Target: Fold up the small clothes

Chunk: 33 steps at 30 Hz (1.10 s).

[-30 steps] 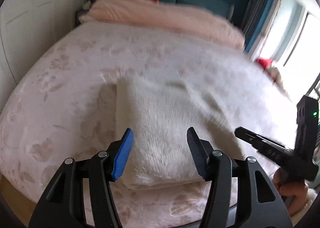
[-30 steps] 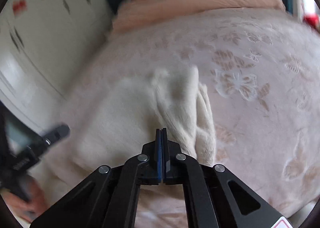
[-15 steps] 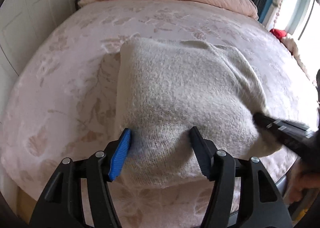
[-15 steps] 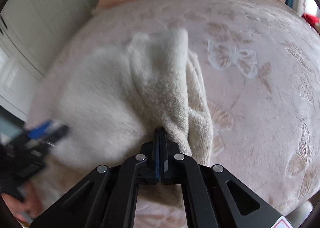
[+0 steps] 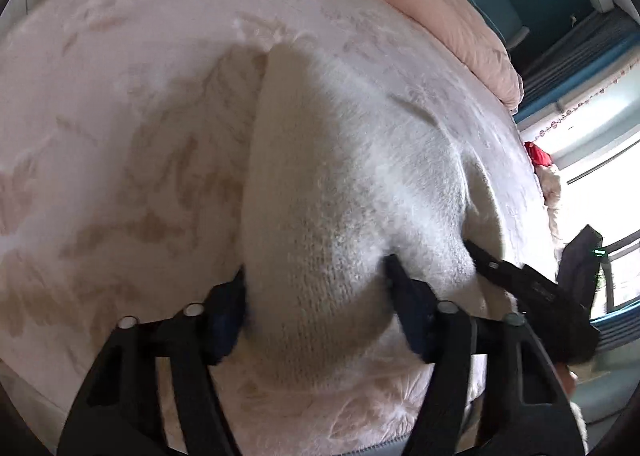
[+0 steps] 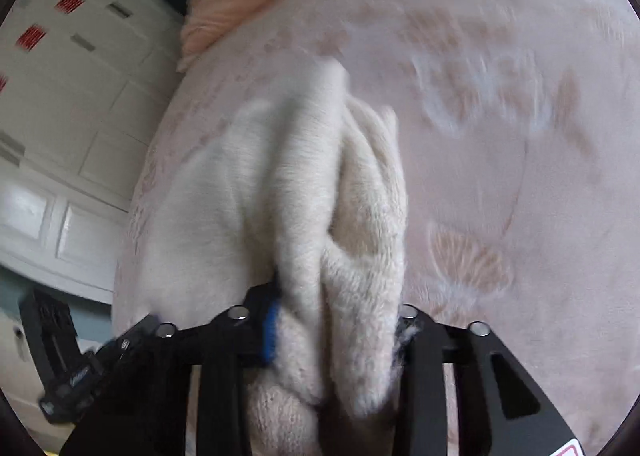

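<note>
The cream sweater (image 5: 340, 191), folded on the bed (image 5: 120, 95), is straddled by both spread-jawed hand-held grippers, left (image 5: 316, 296) and right (image 6: 336, 320), neither seen clamped. If they are closed on too few layers, the bundle could be unfolded.

The right wrist view is blurred by motion, so the pattern of the bed cover (image 6: 500, 103) and the red marks on the wardrobe (image 6: 80, 67) cannot be read. The near end of the cream sweater (image 6: 304, 183) is hidden between the fingers of the right gripper (image 6: 334, 326). In the left wrist view, the fingertips of the left gripper (image 5: 316, 292) are partly buried in the sweater's knit. The window (image 5: 600, 143) is overexposed, and the lower edge cuts off the bed.
</note>
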Motion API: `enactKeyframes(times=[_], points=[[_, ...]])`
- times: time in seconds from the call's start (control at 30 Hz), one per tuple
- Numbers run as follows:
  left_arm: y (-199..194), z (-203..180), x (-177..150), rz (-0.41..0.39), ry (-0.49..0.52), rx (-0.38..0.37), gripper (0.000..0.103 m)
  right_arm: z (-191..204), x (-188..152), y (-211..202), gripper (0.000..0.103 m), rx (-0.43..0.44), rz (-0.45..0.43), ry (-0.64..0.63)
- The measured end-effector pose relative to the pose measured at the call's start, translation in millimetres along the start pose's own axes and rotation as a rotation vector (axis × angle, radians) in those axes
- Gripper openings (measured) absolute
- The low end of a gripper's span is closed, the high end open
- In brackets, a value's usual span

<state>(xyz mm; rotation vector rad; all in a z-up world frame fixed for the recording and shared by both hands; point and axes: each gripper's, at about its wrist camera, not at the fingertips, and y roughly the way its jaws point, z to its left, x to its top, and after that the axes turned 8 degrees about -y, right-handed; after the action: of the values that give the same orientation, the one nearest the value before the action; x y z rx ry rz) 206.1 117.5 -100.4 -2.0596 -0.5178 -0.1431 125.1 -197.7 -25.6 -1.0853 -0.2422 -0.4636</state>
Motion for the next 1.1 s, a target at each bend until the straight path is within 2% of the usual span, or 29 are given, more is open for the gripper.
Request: enactKeyframes(times=[0.07,0.13,0.17,0.23,0.27,0.33,0.4,0.47,0.53,0.6,0.67,0.73,0.83,0.93,0.97,1.0,1.03,1.07,1.1], points=[[-7.2,-12.4,-0.5,-0.023,0.057,-0.006,0.056,14.8,-3.1,-26.5,0.027,-0.009,-0.071,-0.059],[-5.9,-20.4,-4.7,-0.013,0.105,-0.037,0.056,14.9,-11.8,-40.7,0.028,-0.084,-0.111,-0.08],[1.8,-21.9,-8.5,0.01,0.119,-0.035,0.057,9.8,-17.2,-37.4,0.029,-0.121,-0.1,-0.079],[15.7,-22.4,-18.1,0.014,0.144,0.02,0.065,-10.6,-29.1,-12.1,0.035,-0.162,-0.004,-0.049],[18.3,-22.6,-22.2,-0.003,0.16,0.029,0.067,-19.0,-33.2,-9.6,0.036,-0.144,-0.007,-0.026],[8.9,-23.7,-26.1,-0.041,0.152,0.046,0.068,-16.3,-32.6,-31.0,0.037,-0.114,-0.046,0.01],[-8.8,-29.0,-28.3,-0.081,0.168,0.071,0.067,2.1,-29.7,-54.4,0.037,-0.156,-0.096,-0.044],[-30.1,-37.1,-33.8,-0.144,0.232,0.122,0.068,25.6,-33.9,-79.7,0.03,-0.193,-0.152,-0.14],[-39.9,-43.3,-42.7,-0.175,0.282,0.17,0.071,38.9,-47.7,-93.3,0.02,-0.184,-0.163,-0.2],[-41.8,-48.8,-50.9,-0.177,0.321,0.223,0.073,41.6,-60.1,-83.9,0.014,-0.208,-0.109,-0.24],[-37.3,-51.9,-57.9,-0.168,0.346,0.26,0.074,28.6,-72.8,-55.7,0.012,-0.323,-0.014,-0.302],[-33.2,-53.4,-66.0,-0.15,0.342,0.272,0.074,12.1,-73.7,-34.8,0.014,-0.394,-0.032,-0.324],[-39.3,-56.6,-75.7,-0.144,0.323,0.262,0.074,-0.1,-59.7,-27.6,0.016,-0.374,0.002,-0.262],[-44.6,-62.7,-83.2,-0.16,0.338,0.273,0.074,4.7,-48.6,-25.9,0.019,-0.357,0.075,-0.293],[-48.1,-64.7,-84.8,-0.162,0.34,0.282,0.074,6.8,-49.1,-32.0,0.019,-0.347,0.07,-0.292],[-51.6,-66.7,-87.2,-0.166,0.339,0.281,0.074,9.6,-52.1,-48.8,0.019,-0.315,0.036,-0.265],[-56.4,-68.3,-89.5,-0.171,0.339,0.278,0.077,15.1,-58.5,-65.5,0.019,-0.288,-0.006,-0.231],[-61.0,-69.3,-91.6,-0.178,0.339,0.279,0.086,16.3,-65.8,-85.7,0.019,-0.265,-0.062,-0.188],[-67.8,-70.9,-95.2,-0.193,0.341,0.281,0.088,18.6,-72.7,-100.7,0.021,-0.259,-0.104,-0.163]])
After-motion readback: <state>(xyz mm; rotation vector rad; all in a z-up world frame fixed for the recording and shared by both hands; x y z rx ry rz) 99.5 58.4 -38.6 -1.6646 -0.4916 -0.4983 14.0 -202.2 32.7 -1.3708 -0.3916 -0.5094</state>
